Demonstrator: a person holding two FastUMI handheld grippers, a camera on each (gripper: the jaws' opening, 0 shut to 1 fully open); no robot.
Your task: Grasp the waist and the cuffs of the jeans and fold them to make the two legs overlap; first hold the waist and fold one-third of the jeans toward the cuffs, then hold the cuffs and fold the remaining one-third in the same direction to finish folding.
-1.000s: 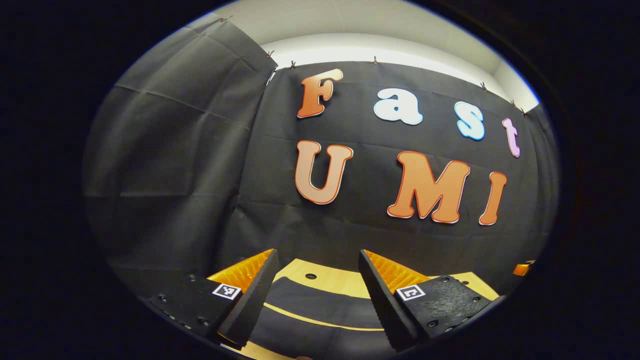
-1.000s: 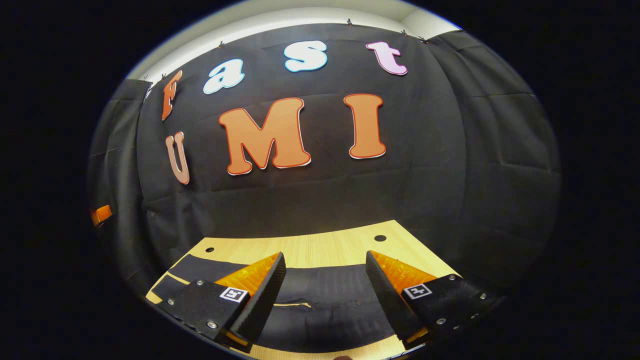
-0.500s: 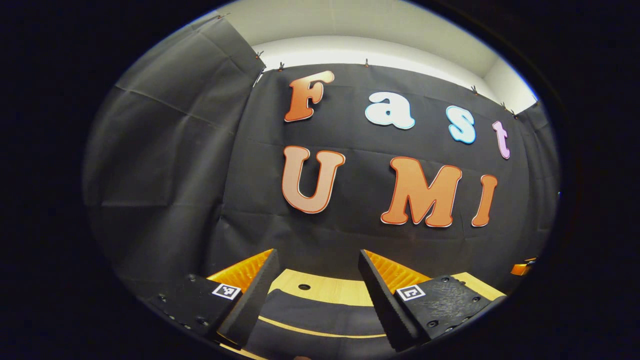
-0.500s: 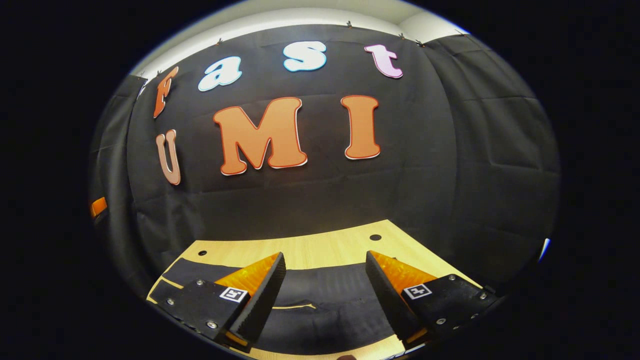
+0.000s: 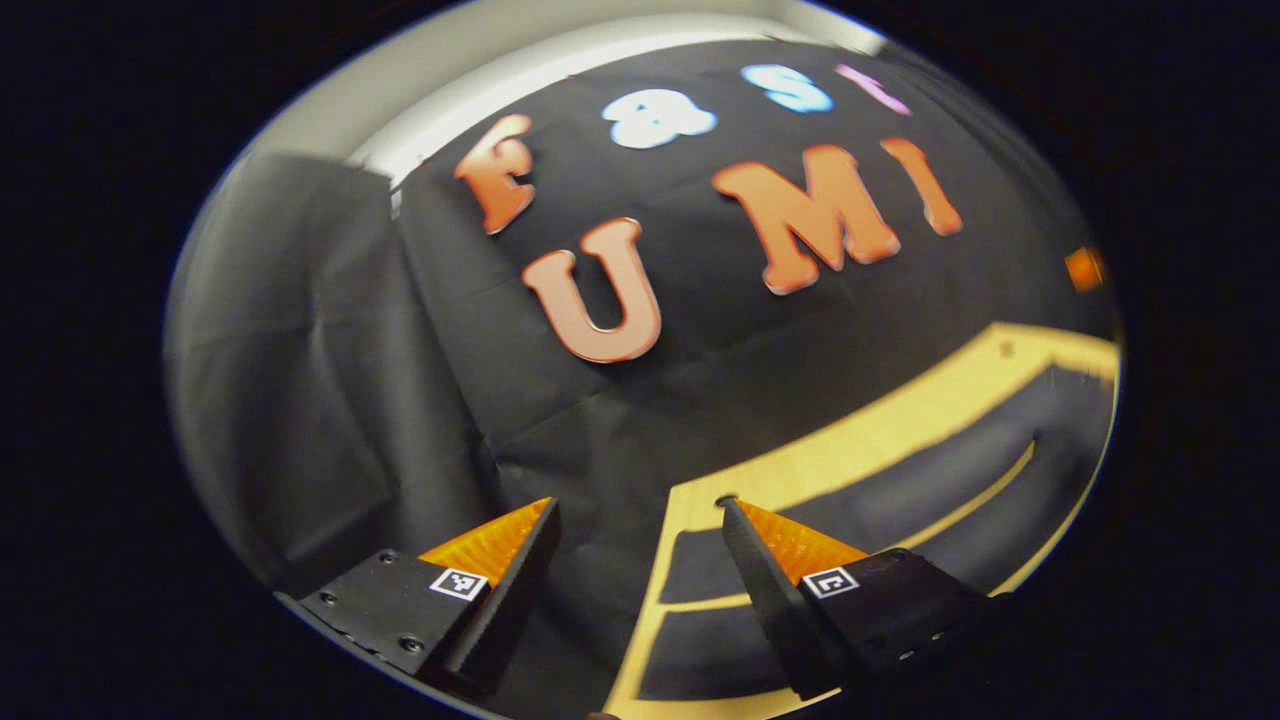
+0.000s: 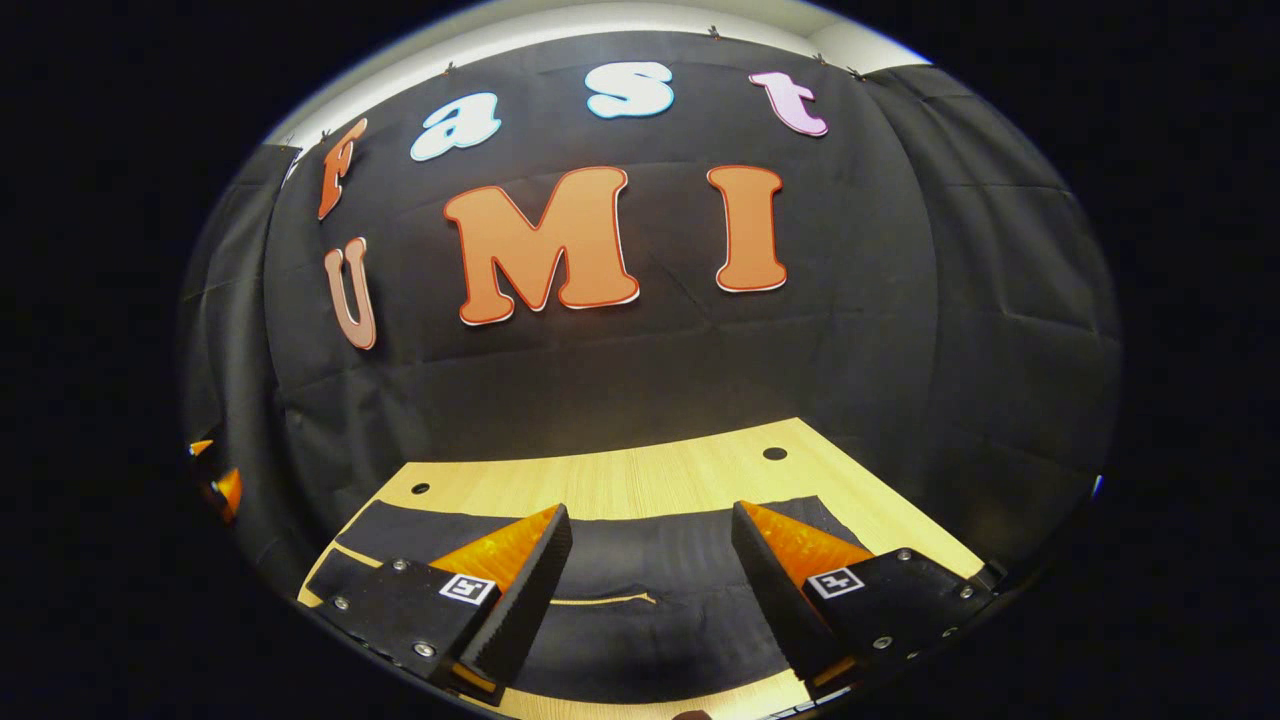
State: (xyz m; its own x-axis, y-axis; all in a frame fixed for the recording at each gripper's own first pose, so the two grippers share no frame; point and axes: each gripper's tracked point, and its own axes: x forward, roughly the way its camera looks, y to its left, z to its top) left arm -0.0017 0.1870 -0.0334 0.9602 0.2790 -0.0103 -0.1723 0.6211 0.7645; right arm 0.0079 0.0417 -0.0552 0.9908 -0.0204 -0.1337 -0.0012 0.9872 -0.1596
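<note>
Dark denim jeans (image 6: 640, 600) lie spread flat on the pale wooden table (image 6: 640, 480), unfolded. The left gripper (image 5: 640, 520) and right gripper (image 6: 650, 525) hover above, jaws wide apart and empty; next, seemingly, each must descend and grasp the waist and cuffs.

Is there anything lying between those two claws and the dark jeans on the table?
Nothing visible. Both the left gripper and right gripper hang open above the jeans spread on the wooden table.

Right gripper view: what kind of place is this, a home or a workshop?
Probably a recording booth, not a home: black cloth walls, a bare wooden table with dark jeans laid flat, and an open hand-held gripper above them.
</note>
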